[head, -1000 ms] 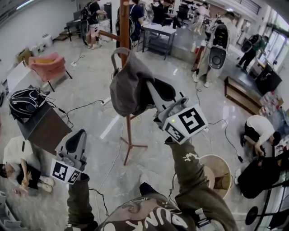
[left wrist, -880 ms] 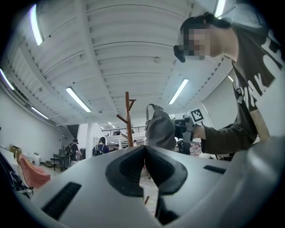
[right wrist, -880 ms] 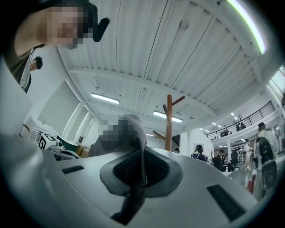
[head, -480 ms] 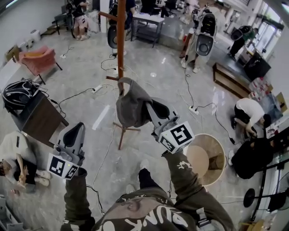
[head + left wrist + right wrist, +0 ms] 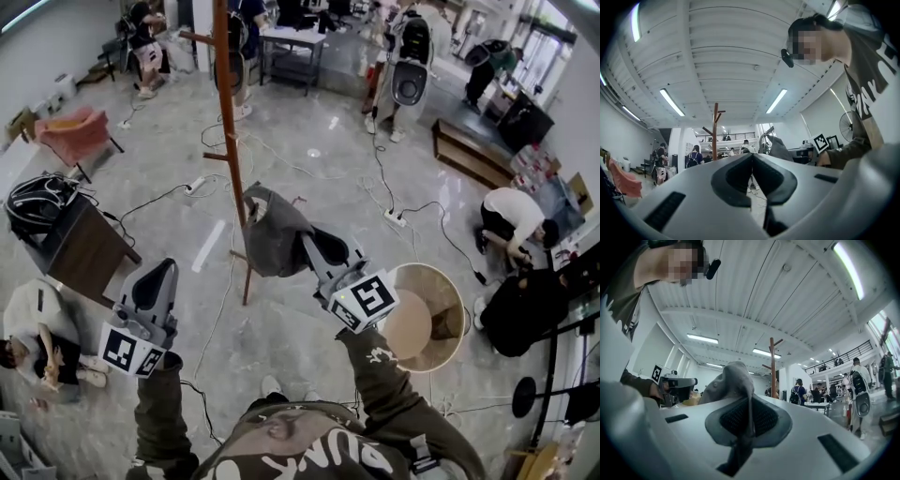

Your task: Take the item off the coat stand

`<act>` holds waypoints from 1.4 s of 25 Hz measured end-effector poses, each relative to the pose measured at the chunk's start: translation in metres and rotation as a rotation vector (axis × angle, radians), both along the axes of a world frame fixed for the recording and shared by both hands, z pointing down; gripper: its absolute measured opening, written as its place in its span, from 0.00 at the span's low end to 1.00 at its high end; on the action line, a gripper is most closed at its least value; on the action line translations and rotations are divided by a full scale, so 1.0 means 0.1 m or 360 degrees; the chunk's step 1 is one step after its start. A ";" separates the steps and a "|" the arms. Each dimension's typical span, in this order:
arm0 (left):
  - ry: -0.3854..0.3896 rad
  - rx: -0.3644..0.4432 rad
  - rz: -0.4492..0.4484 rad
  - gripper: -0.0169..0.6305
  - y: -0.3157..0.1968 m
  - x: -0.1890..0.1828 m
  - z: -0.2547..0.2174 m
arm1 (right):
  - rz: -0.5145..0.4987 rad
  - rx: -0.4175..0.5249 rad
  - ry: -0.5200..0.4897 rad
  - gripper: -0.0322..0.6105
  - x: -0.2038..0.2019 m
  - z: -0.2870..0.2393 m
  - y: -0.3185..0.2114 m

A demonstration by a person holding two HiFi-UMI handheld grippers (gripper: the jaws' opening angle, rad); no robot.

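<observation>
The right gripper [image 5: 309, 242] is clamped shut on the grey cloth item [image 5: 277, 234]; in the right gripper view a fold of the cloth runs straight down between the closed jaws [image 5: 749, 417] and the bulk of it bunches up above them. The item hangs in the air off the stand [image 5: 223, 112], just to the right of the pole's lower part in the head view and above the floor [image 5: 309, 178], with a strap loop standing up at its top. Seen from the right gripper, the stand [image 5: 772, 366] is in the background, well apart from the cloth.

The left gripper [image 5: 164, 270] is held low on the left side, well apart from the item and the stand. Its jaws are together with nothing between them, as the left gripper view [image 5: 751, 172] shows; past them that view takes in the stand [image 5: 715, 131] and, to the right, the item [image 5: 780, 147] in the other gripper.

A round tan basket [image 5: 424, 268] sits on the floor just right of the right gripper. At the left edge of the floor a dark table [image 5: 89, 262] carries a black backpack [image 5: 42, 202], with a pink chair [image 5: 73, 131] further back. Cables trail across the floor near the stand's foot, and people stand or crouch round the room
</observation>
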State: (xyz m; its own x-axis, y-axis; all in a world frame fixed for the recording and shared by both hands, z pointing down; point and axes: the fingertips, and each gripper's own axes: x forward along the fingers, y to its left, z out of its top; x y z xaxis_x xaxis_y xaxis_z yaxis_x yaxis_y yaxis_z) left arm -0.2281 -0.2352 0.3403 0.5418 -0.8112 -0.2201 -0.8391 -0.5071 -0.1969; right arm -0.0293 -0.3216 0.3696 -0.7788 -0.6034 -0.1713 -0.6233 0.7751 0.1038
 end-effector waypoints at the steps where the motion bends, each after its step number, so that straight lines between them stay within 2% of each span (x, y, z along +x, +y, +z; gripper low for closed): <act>1: -0.0005 0.0001 0.0002 0.03 0.05 0.09 0.00 | -0.0001 0.0002 -0.0006 0.07 0.08 0.01 0.05; 12: -0.0044 -0.0041 -0.0081 0.03 0.79 1.08 0.05 | -0.0107 -0.0011 -0.0051 0.07 0.90 0.08 0.70; 15: -0.0053 -0.0056 -0.0092 0.03 0.94 1.24 0.05 | -0.0125 -0.0025 -0.0064 0.07 1.01 0.09 0.81; 24: -0.0035 -0.0020 -0.0065 0.03 1.22 1.24 0.01 | -0.0122 -0.0018 -0.0068 0.07 0.97 0.08 1.12; 35: -0.0031 0.0002 -0.0049 0.03 1.32 0.75 -0.11 | -0.0105 0.0042 -0.0054 0.07 0.47 -0.08 1.25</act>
